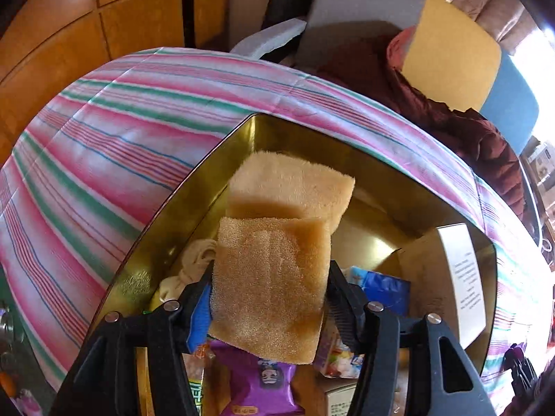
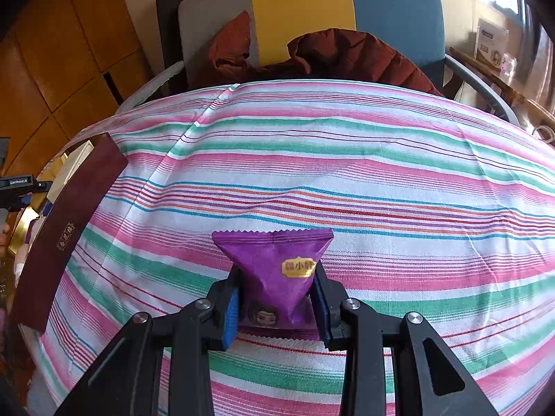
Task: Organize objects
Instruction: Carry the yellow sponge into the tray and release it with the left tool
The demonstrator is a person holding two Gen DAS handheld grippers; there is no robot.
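Note:
My left gripper point(image 1: 269, 298) is shut on a tan sponge point(image 1: 270, 284) and holds it above the open gold-lined box point(image 1: 166, 228). A second tan sponge point(image 1: 291, 187) lies in the far end of the box. Under the held sponge are a purple snack packet point(image 1: 256, 381), a blue packet point(image 1: 381, 287), a beige cloth point(image 1: 194, 260) and a white leaflet point(image 1: 461, 277). My right gripper point(image 2: 275, 298) is shut on another purple snack packet point(image 2: 277, 270), just above the striped tablecloth point(image 2: 347, 173). The box's maroon side point(image 2: 66, 235) shows at the far left.
A chair point(image 2: 395, 10) with grey, yellow and blue panels stands behind the table with a dark red jacket point(image 2: 347, 55) on it. Wooden cabinets point(image 1: 86, 17) line the back left. The left gripper's body point(image 2: 17, 187) shows over the box in the right wrist view.

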